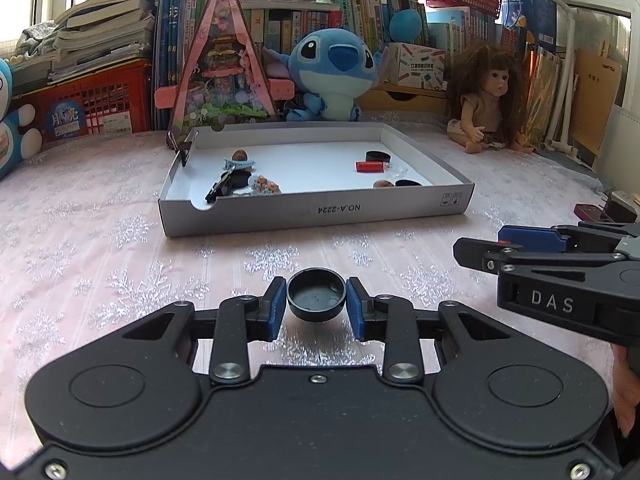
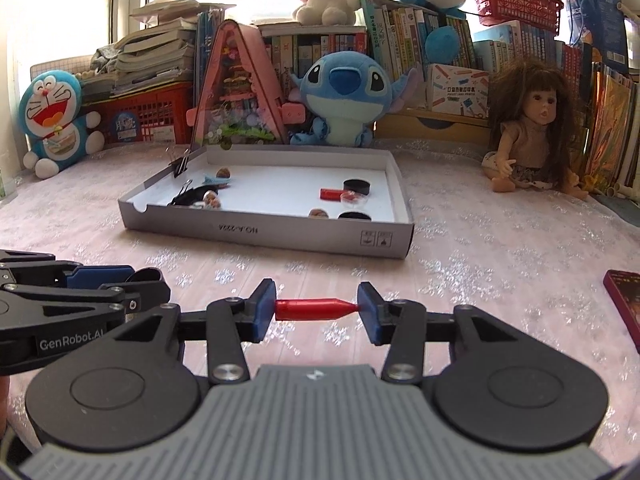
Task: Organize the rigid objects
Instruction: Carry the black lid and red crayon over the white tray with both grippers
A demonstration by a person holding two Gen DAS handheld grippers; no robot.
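- Step in hand, as I judge it: both grippers have picked up a small rigid piece from the cloth in front of the tray [image 1: 312,214], and the carry to the tray is not yet begun.
- The left gripper [image 1: 316,300] is clenched on a black cap [image 1: 316,295]; each blue pad touches a side of the cap, which sits open side towards the camera, just above the cloth.
- The left fingers [image 1: 273,307] stand narrow, only as far apart as the cap is wide.
- The right gripper [image 2: 317,309] grasps a red tube [image 2: 310,309] end to end, flat end against the left pad, tapered tip against the right pad.
- The right fingers [image 2: 370,312] stand moderately open, spread by the tube's length; it lies level across them.
- The two grippers sit side by side, near each other, both well short of the tray.
- The tray already holds a second red tube [image 1: 370,167], black caps [image 1: 378,156] and nuts on the right, with clips and small figures on the left.
- Next move, in my view: lift each piece over the near wall and set it beside its like, cap with caps, tube with tube.
- The end-to-end grip on the tube looks slippery at the tapered tip, so a steady carry is needed.
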